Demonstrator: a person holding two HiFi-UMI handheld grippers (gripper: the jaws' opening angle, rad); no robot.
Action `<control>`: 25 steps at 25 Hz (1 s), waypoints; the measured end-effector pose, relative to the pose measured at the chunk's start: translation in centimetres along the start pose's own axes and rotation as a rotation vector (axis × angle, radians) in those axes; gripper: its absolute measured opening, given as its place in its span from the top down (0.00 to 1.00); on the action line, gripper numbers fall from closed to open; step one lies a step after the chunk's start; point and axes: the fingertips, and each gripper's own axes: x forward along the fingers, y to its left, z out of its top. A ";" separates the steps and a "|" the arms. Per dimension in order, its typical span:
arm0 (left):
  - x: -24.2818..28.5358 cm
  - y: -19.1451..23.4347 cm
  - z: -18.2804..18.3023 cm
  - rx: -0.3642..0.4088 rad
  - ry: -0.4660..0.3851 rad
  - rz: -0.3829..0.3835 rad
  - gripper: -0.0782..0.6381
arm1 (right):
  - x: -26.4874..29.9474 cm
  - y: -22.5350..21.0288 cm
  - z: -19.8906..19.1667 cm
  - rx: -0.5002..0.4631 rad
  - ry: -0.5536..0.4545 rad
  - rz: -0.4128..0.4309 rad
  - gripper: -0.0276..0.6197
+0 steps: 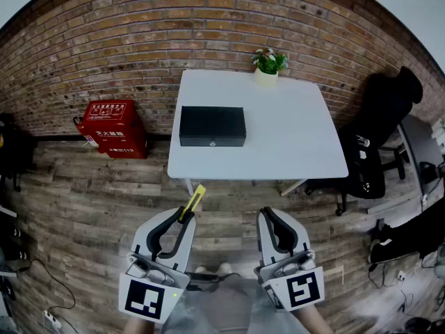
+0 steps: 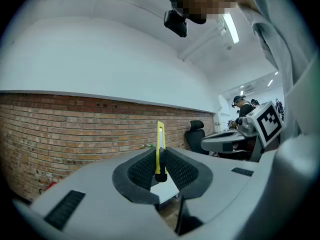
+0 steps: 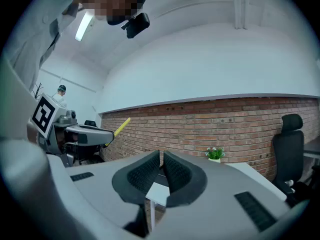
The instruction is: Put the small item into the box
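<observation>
L claw (image 1: 183, 218), lower centre-left, clamped on yellow utility knife (image 1: 195, 200), which pokes up past the tips. R claw (image 1: 268, 216) beside it, jaws together, empty. Closed black box (image 1: 212, 126) on white table (image 1: 292, 138), mid-frame, well apart.

The left claw (image 2: 159, 153) has its ribbed black jaws pressed together on a yellow utility knife (image 2: 160, 134), which stands upright with its tip above them. Below the jaws a corner of the white surface (image 2: 165, 189) shows. Behind runs a brick wall (image 2: 75, 129), with a black office chair (image 2: 194, 133) and the right claw (image 2: 210, 143) off to the right.
</observation>
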 end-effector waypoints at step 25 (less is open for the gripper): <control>-1.8 1.9 -0.3 -0.010 -0.009 -0.032 0.79 | -0.8 1.7 -0.6 -0.009 0.020 -0.095 0.88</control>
